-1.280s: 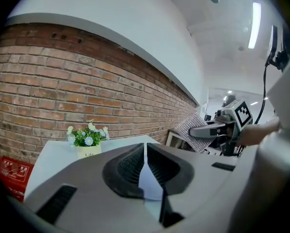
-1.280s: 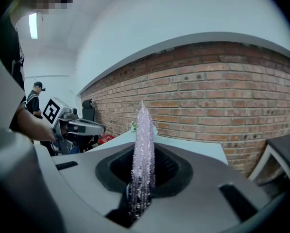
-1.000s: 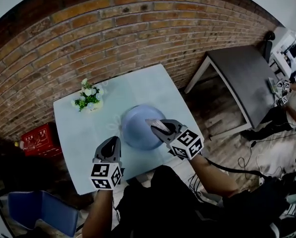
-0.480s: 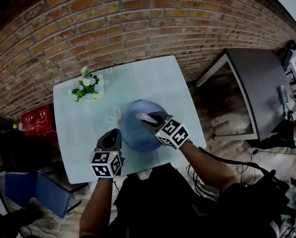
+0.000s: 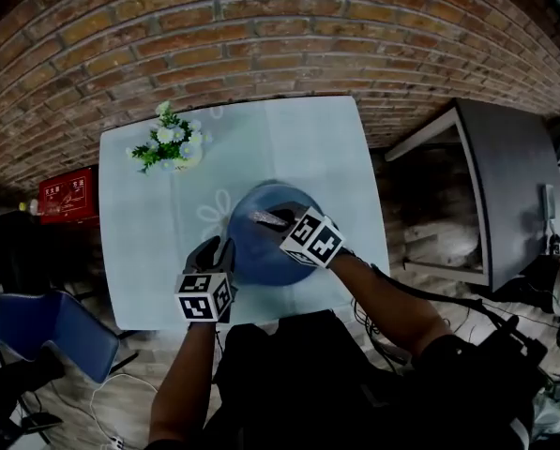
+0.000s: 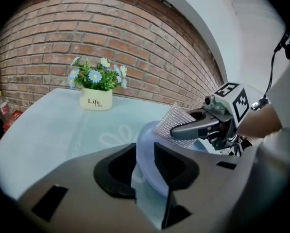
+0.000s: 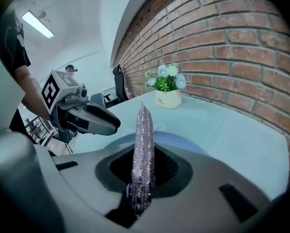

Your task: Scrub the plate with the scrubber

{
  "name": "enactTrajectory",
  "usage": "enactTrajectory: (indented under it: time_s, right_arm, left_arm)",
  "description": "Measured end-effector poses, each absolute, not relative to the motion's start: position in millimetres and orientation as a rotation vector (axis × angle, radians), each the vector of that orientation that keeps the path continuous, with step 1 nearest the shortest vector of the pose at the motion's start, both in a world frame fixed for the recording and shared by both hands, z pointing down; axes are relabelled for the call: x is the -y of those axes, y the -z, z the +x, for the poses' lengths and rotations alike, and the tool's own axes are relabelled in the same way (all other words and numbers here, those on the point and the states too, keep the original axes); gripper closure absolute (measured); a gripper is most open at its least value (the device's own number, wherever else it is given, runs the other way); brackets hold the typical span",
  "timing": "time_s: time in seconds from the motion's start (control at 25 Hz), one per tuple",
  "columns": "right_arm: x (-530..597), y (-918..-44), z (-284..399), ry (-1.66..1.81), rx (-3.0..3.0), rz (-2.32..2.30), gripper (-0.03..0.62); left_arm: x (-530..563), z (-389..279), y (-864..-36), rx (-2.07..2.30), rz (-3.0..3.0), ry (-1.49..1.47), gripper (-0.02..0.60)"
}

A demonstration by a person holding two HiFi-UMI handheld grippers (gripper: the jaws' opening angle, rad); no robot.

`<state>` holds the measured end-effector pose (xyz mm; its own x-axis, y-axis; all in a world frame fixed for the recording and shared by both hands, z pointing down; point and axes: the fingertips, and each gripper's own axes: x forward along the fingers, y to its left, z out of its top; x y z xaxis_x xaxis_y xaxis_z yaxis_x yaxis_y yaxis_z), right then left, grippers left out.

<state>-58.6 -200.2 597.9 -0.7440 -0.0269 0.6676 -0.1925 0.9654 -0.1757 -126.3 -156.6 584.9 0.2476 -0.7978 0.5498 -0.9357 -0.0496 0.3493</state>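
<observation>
Two tongs meet over a blue plate [image 5: 256,256] that sits on the near half of a pale surface [image 5: 289,148], close to the person's body. The left tongs [image 5: 219,247] are at the plate's left edge. In the left gripper view their jaws stand apart, having just been opening, and the plate's rim runs up through the gap between them. The pads do not look pressed against the rim, so these tongs are released around it rather than gripping it.

The right tongs [image 5: 266,219] reach in from the right, above the middle of the plate, and are clenched on the scrubber [image 5: 261,217]. This is a flat, silvery, glittery pad that stands edge-on between the jaws in the right gripper view. From the left gripper view its broad face hangs just over the plate's far side, but whether it touches the plate I cannot tell.

A small white pot of flowers [image 5: 170,148] stands at the far left corner of the surface, well apart from the plate. A brick wall [image 5: 214,36] runs behind. A red crate [image 5: 68,198] lies on the floor to the left, and a blue chair [image 5: 45,331] stands nearer on that side. A dark table [image 5: 514,176] stands off to the right.
</observation>
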Motion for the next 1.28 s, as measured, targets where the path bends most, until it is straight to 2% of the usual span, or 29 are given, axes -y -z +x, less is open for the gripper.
enactTrajectory:
  time_s: [0.6,0.84,1.28]
  right_arm:
    - [160.8,-631.0,-84.4,-0.259,2.221,-0.328,0.531]
    - [170.2,-636.4,-93.4,-0.218,2.202,-0.318,0.531]
    - [199.0,-647.8,-103.8,-0.261,2.172,-0.15,0.531]
  left_arm:
    - [151.5,-112.0,-632.1,1.468,1.813,-0.392,0.474]
    - [152.7,-114.3,-633.8,1.503,1.783,-0.376,0.5]
    - [152.7,-115.5,-632.8,1.536,1.767,-0.363,0.509]
